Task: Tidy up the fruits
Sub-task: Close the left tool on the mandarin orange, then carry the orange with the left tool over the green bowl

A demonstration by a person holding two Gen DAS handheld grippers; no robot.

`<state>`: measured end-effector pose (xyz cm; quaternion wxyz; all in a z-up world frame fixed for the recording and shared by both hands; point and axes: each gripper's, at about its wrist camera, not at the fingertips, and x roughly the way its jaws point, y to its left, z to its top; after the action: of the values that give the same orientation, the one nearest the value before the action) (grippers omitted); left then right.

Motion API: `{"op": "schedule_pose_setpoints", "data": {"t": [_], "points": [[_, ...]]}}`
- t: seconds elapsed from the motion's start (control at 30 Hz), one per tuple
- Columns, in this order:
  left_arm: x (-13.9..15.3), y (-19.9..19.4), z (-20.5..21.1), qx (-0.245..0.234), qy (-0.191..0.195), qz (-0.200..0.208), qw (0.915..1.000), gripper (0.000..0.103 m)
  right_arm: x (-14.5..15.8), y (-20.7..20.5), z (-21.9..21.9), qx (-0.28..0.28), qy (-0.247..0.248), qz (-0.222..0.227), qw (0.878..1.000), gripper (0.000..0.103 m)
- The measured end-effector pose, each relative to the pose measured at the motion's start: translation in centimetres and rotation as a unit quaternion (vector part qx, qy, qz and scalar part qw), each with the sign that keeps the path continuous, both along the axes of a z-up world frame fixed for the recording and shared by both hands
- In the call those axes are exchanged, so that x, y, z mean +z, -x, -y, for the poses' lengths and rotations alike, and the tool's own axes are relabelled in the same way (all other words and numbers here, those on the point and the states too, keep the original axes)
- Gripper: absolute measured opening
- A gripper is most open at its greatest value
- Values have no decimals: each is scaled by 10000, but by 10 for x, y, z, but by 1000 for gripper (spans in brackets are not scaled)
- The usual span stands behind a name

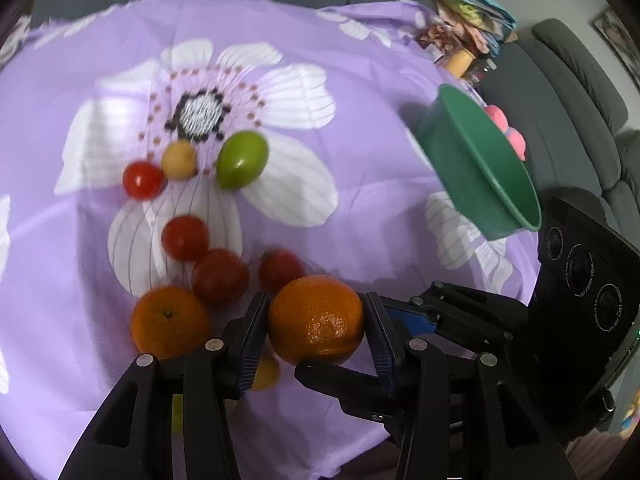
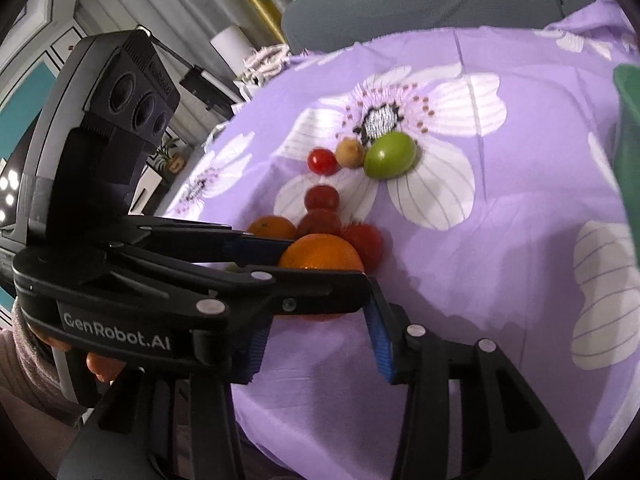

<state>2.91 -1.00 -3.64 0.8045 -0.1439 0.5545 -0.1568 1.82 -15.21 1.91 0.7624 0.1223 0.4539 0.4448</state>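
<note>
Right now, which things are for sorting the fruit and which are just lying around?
For the job: orange held in the left tool, second orange, red tomatoes, green fruit, small yellow fruit, green bowl.

Just lying about: flowered purple cloth, grey sofa, colourful clutter pile.

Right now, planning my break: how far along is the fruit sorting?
Barely begun: no fruit shows in the green bowl. In hand: the left gripper is clamped on one orange. Left on the cloth: another orange, four red tomatoes, a green fruit, a small yellow one.
</note>
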Motion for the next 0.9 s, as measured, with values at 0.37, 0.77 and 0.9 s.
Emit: {"op": "schedule_pose_setpoints", "data": {"t": [0.37, 0.77, 0.9], "points": [[31, -11, 37, -337, -254, 360, 9985, 47, 22, 2, 39, -425, -293, 295, 9982, 45], [70, -42, 108, -1008, -428, 870, 9902, 47, 45, -8, 115, -1297, -491, 728, 9877, 45], [81, -54, 135, -1234, -482, 992, 9862, 47, 50, -13, 139, -1575, -523, 842, 9825, 45]]}}
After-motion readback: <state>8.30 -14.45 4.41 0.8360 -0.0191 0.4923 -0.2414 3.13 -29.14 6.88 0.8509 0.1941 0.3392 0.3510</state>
